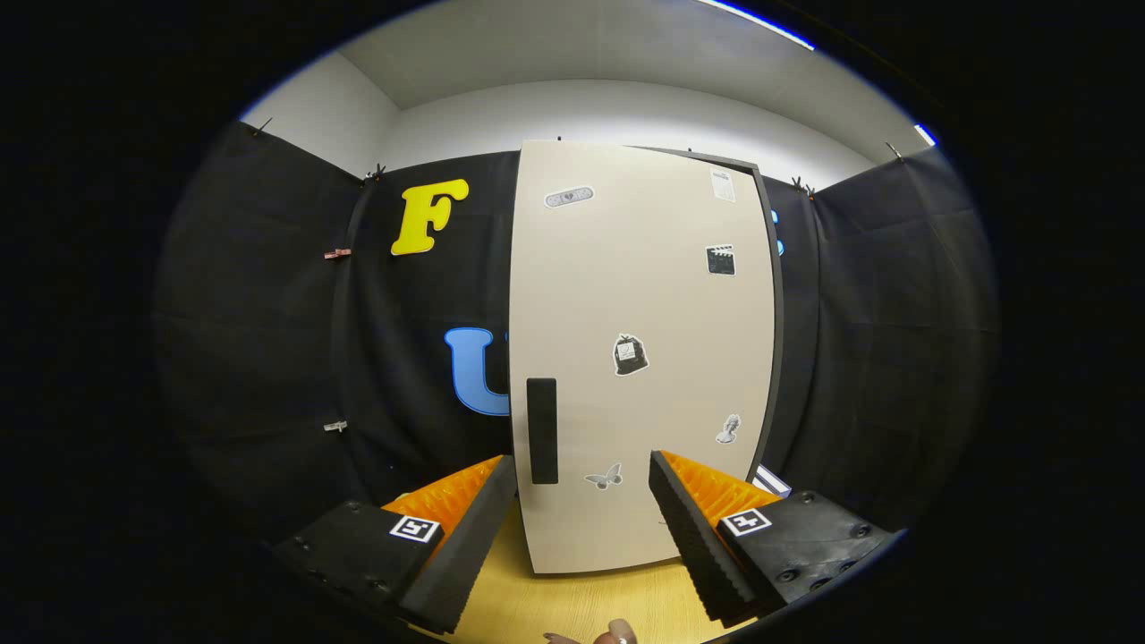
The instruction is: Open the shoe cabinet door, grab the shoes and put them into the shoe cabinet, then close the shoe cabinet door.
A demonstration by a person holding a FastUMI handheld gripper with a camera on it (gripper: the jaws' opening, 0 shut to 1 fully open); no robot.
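Hidden: tall beige sticker-dotted shoe cabinet door [640, 358] covers the interior.
Handle: black vertical bar [542, 430].
Gripper [581, 501]: spread wide, holding nothing.

One shoe cabinet [787, 358] stands on one wooden table [572, 599], far from the gripper, with one pale door [640, 340]. The door carries one dark vertical handle [542, 430] near its left edge and six stickers: two along the top, one at upper right, one at the centre, one at lower right and one butterfly [604, 478] near the bottom. One gripper [581, 510] has two fingers spread apart, gripping nothing. Two fingertips [617, 633] of a person show at the near table edge.
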